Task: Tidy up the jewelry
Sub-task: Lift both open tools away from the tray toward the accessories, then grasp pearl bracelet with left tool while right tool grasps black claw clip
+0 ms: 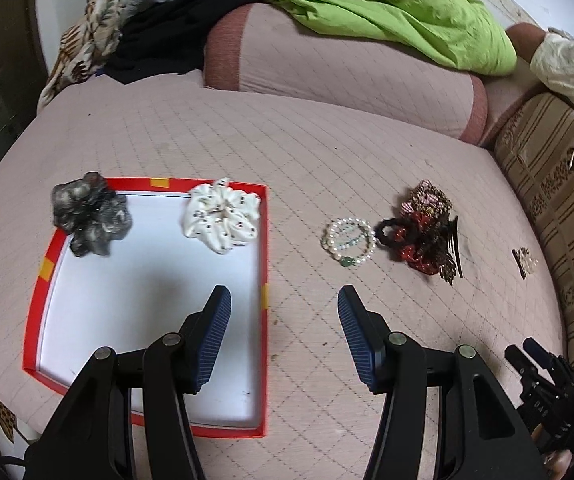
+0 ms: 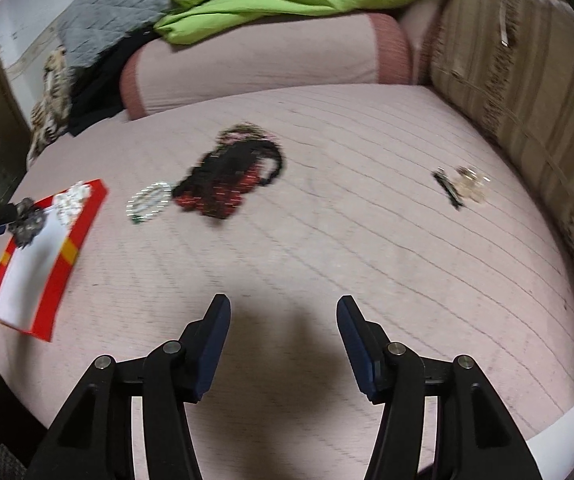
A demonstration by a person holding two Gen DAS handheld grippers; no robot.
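Two scrunchies, grey (image 1: pixel 91 216) and white (image 1: pixel 223 216), one red tray (image 1: pixel 265 240), one pearl bracelet (image 1: pixel 349 242), one dark tangled heap (image 1: pixel 423 232), one small clip (image 1: pixel 524 261).

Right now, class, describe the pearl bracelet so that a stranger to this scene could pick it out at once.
Start at the red-rimmed tray lying on the pink quilted bed. Just off the tray's right edge, on the bare quilt, lies the pearl bracelet, touching a dark pile of red and black hair ties. It alone is a pale ring of white beads, with one green bead.
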